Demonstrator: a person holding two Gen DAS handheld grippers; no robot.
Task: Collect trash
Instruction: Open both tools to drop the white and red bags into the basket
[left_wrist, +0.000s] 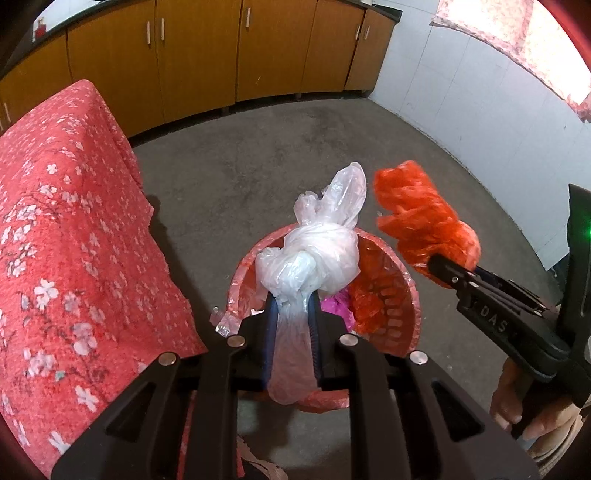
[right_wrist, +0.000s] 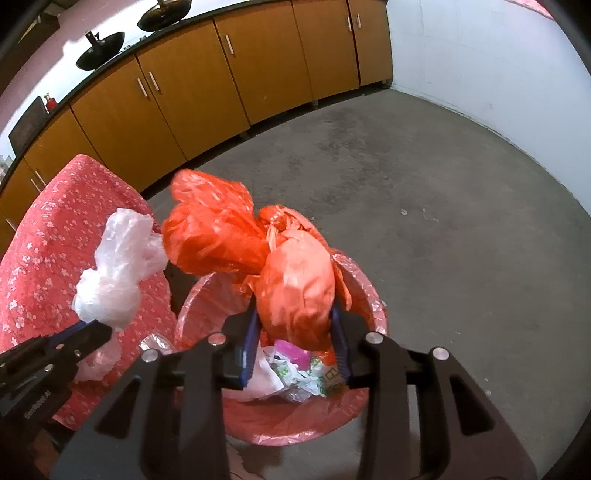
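Left claw (left_wrist: 293, 310) pinches the knotted translucent white plastic bag (left_wrist: 314, 254) and right claw (right_wrist: 295, 328) grips the crumpled orange-red plastic bag (right_wrist: 295, 280), both hung over the round red lined trash bin (right_wrist: 365, 295) at 6 o'clock, likely for dropping in.

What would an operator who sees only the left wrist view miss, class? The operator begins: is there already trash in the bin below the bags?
Observer: Yes. Printed wrappers lie in the lined bin, below the orange bag.
Operator: How does the right gripper hold that bag?
Observer: On the right gripper, the blue pads press on both sides of the bag's bulk.
Operator: Anything on the counter?
Observer: Two dark woks sit on the counter.
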